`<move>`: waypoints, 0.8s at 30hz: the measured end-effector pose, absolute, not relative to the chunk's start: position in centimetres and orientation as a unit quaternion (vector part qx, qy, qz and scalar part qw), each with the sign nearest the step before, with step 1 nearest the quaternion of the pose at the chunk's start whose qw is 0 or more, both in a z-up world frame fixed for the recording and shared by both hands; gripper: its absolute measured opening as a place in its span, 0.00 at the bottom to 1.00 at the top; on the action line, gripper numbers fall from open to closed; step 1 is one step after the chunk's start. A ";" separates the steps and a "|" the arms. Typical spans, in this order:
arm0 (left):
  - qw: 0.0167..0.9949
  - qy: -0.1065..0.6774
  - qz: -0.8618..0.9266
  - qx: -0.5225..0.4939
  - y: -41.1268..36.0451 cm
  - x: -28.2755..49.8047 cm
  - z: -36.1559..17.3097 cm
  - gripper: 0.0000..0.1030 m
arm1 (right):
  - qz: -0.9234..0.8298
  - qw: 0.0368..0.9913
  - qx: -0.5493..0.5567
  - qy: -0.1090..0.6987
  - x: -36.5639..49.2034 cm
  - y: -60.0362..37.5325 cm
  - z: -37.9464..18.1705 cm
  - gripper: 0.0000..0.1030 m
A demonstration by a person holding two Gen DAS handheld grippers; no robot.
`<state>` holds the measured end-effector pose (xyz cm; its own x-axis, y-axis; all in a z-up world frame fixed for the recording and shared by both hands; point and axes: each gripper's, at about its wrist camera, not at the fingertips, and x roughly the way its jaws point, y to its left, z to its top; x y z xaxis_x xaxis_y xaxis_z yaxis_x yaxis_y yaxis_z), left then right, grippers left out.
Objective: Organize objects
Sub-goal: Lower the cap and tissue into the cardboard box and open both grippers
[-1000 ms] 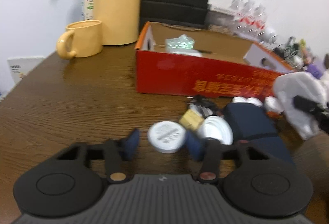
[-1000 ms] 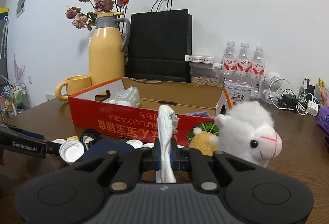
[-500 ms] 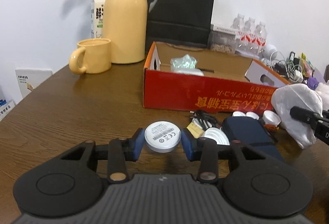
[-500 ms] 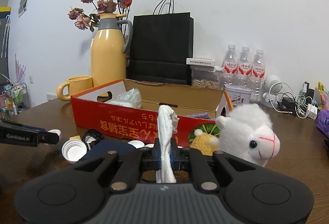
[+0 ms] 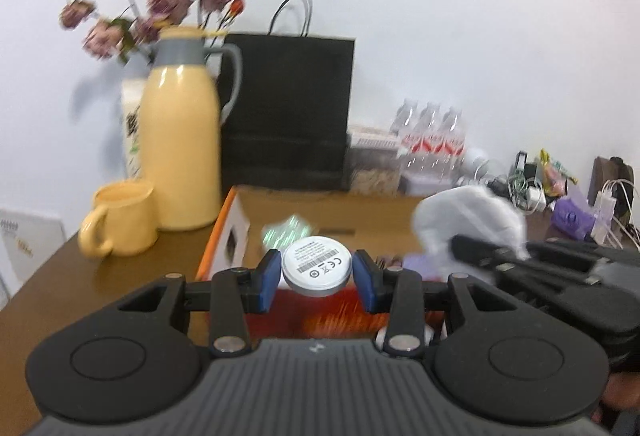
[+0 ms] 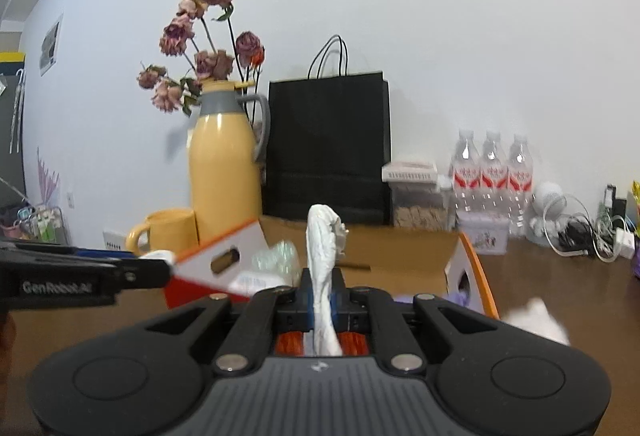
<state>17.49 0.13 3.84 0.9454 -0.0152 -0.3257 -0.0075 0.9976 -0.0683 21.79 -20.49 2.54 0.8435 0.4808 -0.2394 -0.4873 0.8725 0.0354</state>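
Note:
A white round disc (image 5: 317,267) with a printed label hangs in the air between the blue pads (image 5: 267,278) of my left gripper (image 5: 316,276), which is shut on it just above the front wall of the red cardboard box (image 5: 218,240). My right gripper (image 6: 322,306) is shut on a folded white face mask (image 6: 323,236) that stands up between its jaws, also over the box (image 6: 400,248). The left wrist view shows the mask (image 5: 468,216) and the right gripper (image 5: 464,246) close on the right. The left gripper (image 6: 166,268) shows side-on at the left of the right wrist view.
Behind the box stand a yellow thermos (image 6: 224,172) with dried flowers, a yellow mug (image 5: 120,220), a black paper bag (image 6: 328,148) and water bottles (image 6: 494,172). A crumpled clear bag (image 5: 290,232) lies inside the box. A white plush toy (image 6: 536,318) sits right of it; cables (image 6: 580,232) lie beyond.
The left gripper took the disc between its pads on the table and lifted it to the box's front edge. The right gripper rose with the mask; both views tilted upward.

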 end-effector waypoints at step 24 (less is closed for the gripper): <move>0.975 0.212 0.015 -0.065 0.9 29.6 1.1 0.40 | 0.164 0.967 0.023 0.196 32.8 -17.9 -0.5 0.07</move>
<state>29.59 0.87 1.06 0.9096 0.0016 -0.4154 -0.0570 0.9910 -0.1210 32.77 -17.86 -0.51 0.8696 0.3260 -0.3708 -0.3083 0.9451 0.1079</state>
